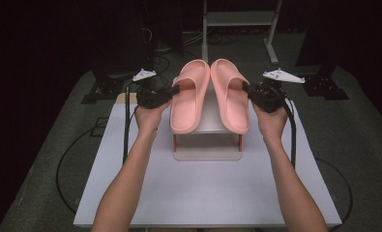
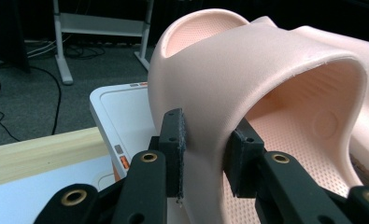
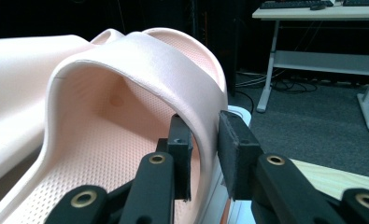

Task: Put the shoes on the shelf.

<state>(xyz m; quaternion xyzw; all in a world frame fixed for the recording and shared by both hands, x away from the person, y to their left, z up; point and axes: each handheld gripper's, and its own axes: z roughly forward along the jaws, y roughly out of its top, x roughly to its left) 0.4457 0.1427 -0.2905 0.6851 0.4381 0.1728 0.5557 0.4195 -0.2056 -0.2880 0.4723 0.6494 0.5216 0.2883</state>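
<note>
Two pink foam slippers lie side by side, toes away from me, on a small white stand (image 1: 205, 147) at the middle of the table. My left gripper (image 1: 175, 90) reaches in from the left, and its pads (image 2: 175, 144) sit against both faces of the left slipper's (image 1: 188, 96) strap (image 2: 266, 60). From the right, my right gripper (image 1: 246, 88) has the right slipper's (image 1: 229, 96) strap (image 3: 140, 51) between its pads (image 3: 233, 144), which touch it on both sides. Both slippers rest on the stand.
The stand sits on a white table (image 1: 203, 193), with a pale wooden strip (image 2: 42, 154) beside it. Cables trail from both grippers across the grey floor (image 1: 362, 135). A metal desk frame (image 1: 237, 19) stands behind the table in a dark room.
</note>
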